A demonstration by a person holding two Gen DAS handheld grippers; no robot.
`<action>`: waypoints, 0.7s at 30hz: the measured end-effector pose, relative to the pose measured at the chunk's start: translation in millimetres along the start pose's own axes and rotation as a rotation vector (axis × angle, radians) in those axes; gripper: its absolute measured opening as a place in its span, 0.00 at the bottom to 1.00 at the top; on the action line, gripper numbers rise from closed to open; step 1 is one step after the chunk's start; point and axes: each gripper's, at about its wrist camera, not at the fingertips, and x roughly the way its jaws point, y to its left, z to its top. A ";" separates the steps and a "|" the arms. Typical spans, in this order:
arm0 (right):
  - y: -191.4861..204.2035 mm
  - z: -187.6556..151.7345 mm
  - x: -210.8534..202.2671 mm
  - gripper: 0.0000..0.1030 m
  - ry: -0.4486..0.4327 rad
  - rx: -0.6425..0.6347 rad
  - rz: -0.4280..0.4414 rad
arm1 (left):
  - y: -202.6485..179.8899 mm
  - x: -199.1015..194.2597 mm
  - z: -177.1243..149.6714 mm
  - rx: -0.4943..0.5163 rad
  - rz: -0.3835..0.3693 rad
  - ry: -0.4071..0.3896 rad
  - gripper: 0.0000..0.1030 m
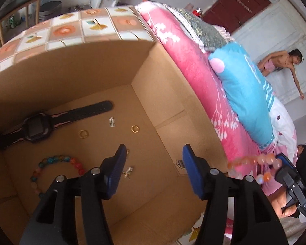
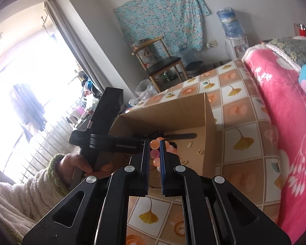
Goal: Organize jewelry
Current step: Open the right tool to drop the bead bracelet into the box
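Where the bed (image 2: pixel 244 110) is covered by a checked sheet printed with ginkgo leaves and orange circles, an open cardboard box (image 1: pixel 157 94) sits toward its edge, with a pink floral blanket (image 1: pixel 193 77) heaped along the box's far side and a blue pillow (image 1: pixel 242 94) resting on that blanket.

Inside the box, a black watch (image 1: pixel 36 127) lies stretched along the back wall, its strap reaching toward the middle of the floor. A multicoloured bead bracelet (image 1: pixel 57 169) lies near the left wall, in front of the watch. Two small gold rings (image 1: pixel 82 133) rest on the box floor just in front of the strap, with a little silver spring-like piece (image 1: pixel 111 121) between them and a similar silver piece further forward.

The left tool (image 1: pixel 153 159) points down into the box, its blue pads spread apart with nothing between them. The sleeved hand (image 2: pixel 77 163) holding it shows in the right wrist view.

The right tool (image 2: pixel 154 153) is just outside the box's near wall, its pads pressed nearly together and pinching an orange and pink bead bracelet (image 1: pixel 255 161), whose loop hangs from the tips above the box's rim.

A person (image 1: pixel 281 63) lies beyond the pillow.
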 end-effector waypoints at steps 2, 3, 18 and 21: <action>3.1 6.1 6.0 0.07 0.011 -0.017 0.008 | 4.8 -22.1 -7.3 -0.014 0.019 -0.063 0.55; 4.4 9.6 10.4 0.07 0.023 -0.026 0.011 | 6.5 -35.2 -13.3 -0.017 0.034 -0.099 0.56; 8.2 24.0 127.5 0.07 0.433 -0.054 -0.002 | 18.1 -161.0 -168.5 -0.056 0.339 -0.410 0.79; 15.2 21.4 133.4 0.07 0.481 -0.041 0.019 | 26.3 -162.9 -194.6 -0.099 0.369 -0.413 0.80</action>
